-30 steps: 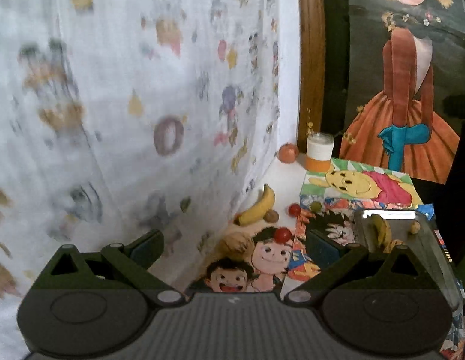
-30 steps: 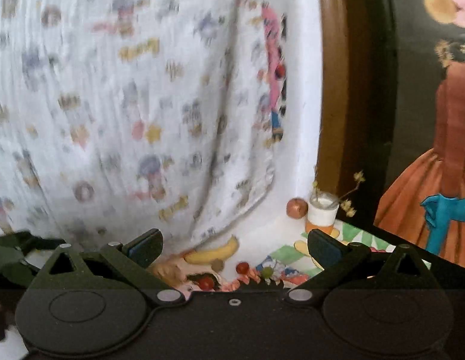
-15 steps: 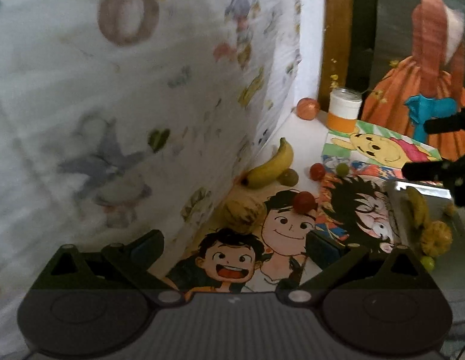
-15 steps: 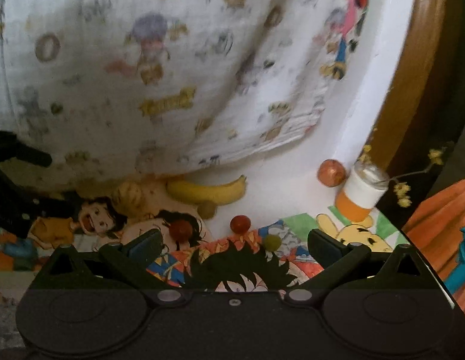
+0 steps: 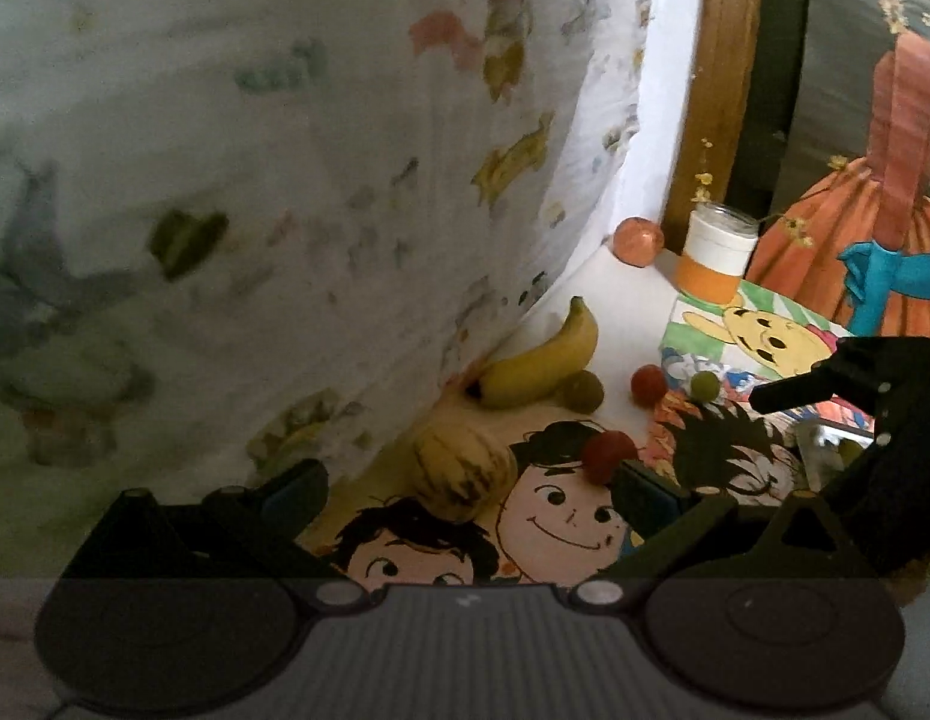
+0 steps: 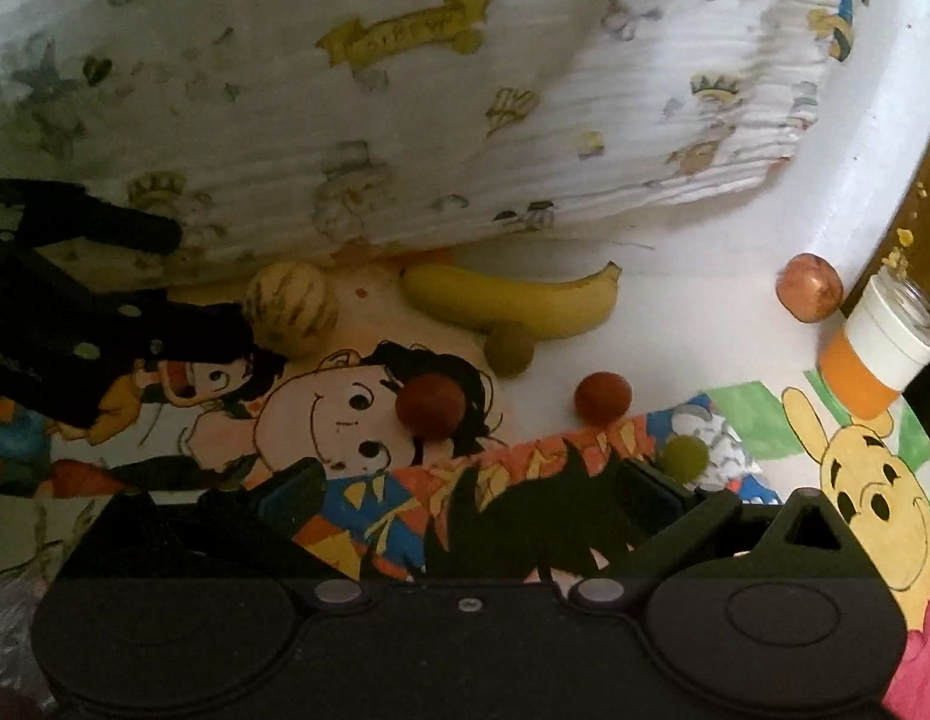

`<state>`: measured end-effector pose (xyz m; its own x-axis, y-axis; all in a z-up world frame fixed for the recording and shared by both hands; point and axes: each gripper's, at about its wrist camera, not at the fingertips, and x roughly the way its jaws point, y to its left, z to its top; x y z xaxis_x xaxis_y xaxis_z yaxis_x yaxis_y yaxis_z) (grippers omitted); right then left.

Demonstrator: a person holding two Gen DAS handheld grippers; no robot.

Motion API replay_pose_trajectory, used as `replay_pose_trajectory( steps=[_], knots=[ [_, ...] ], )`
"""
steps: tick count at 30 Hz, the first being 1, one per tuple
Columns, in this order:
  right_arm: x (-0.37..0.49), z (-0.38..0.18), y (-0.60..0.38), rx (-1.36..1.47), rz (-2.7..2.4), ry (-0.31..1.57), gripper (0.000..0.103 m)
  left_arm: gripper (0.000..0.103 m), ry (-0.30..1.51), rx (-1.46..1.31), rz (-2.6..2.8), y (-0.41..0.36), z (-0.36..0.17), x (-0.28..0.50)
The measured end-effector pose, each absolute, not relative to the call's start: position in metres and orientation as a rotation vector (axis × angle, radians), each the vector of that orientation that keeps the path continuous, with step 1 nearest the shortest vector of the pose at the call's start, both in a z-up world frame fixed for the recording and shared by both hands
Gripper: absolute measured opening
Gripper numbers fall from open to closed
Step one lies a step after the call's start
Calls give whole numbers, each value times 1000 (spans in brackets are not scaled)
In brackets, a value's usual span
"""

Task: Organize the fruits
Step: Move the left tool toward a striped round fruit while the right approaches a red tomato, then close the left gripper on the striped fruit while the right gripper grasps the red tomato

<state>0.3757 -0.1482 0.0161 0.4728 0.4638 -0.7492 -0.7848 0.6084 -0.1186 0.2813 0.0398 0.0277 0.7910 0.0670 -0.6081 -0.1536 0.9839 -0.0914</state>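
Note:
Loose fruits lie on cartoon-printed mats by a hanging cloth. In the left wrist view, a striped yellow round fruit [image 5: 465, 471] sits just ahead, between the fingers of my open left gripper [image 5: 471, 489]. Beyond it are a banana [image 5: 540, 363], an olive fruit [image 5: 582, 390], two red fruits [image 5: 609, 456] [image 5: 648, 384] and a small green one [image 5: 704, 385]. My right gripper [image 6: 471, 492] is open and empty, low over the mat. A red fruit [image 6: 430, 405] lies just ahead of it, and a small green fruit [image 6: 684, 456] sits by its right finger.
A patterned white cloth [image 5: 285, 180] hangs close on the left. An orange-and-white jar [image 5: 714, 255] and a reddish apple-like fruit [image 5: 639, 240] stand in the far corner by a wooden frame. A metal tray's edge [image 5: 822, 441] shows behind the right gripper's body [image 5: 855, 384].
Both grippers have dropped lower and moved closer to the fruits. The right gripper has come into the left wrist view at the right. Both stay open.

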Motion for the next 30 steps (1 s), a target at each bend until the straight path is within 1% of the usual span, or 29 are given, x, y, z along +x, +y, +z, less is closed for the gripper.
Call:
replay_pose_trajectory(
  steps=[5, 8, 11, 13, 14, 16, 17, 19, 20, 22, 25, 29, 30],
  knots=[
    [377, 7, -135, -546, 800, 671, 91, 101, 711, -226, 115, 46, 16, 296],
    [378, 5, -130, -573, 818, 648, 87, 97, 724, -277, 117, 53, 11, 301],
    [382, 1, -126, -571, 837, 659, 80, 93, 725, -286, 116, 55, 9, 305],
    [385, -2, -123, -569, 835, 669, 74, 88, 733, -287, 113, 55, 7, 308],
    [387, -4, -122, -565, 834, 676, 72, 86, 737, -288, 111, 55, 6, 309],
    [391, -7, -120, -551, 832, 692, 67, 79, 749, -289, 117, 54, 3, 313],
    [392, -8, -118, -544, 835, 703, 64, 77, 758, -290, 125, 54, 1, 316],
    [395, -9, -117, -528, 845, 707, 57, 72, 768, -293, 126, 54, -1, 319],
    [395, -9, -116, -524, 847, 708, 55, 72, 771, -295, 126, 54, -2, 320],
    [396, -9, -115, -521, 851, 709, 49, 70, 771, -294, 130, 54, -4, 321],
    [397, -9, -116, -510, 852, 713, 43, 69, 771, -304, 134, 55, -5, 323],
    [397, -10, -116, -487, 841, 717, 38, 68, 773, -346, 130, 59, -5, 326],
    [397, -11, -116, -484, 841, 717, 36, 66, 773, -354, 130, 59, -5, 327]
  ],
)
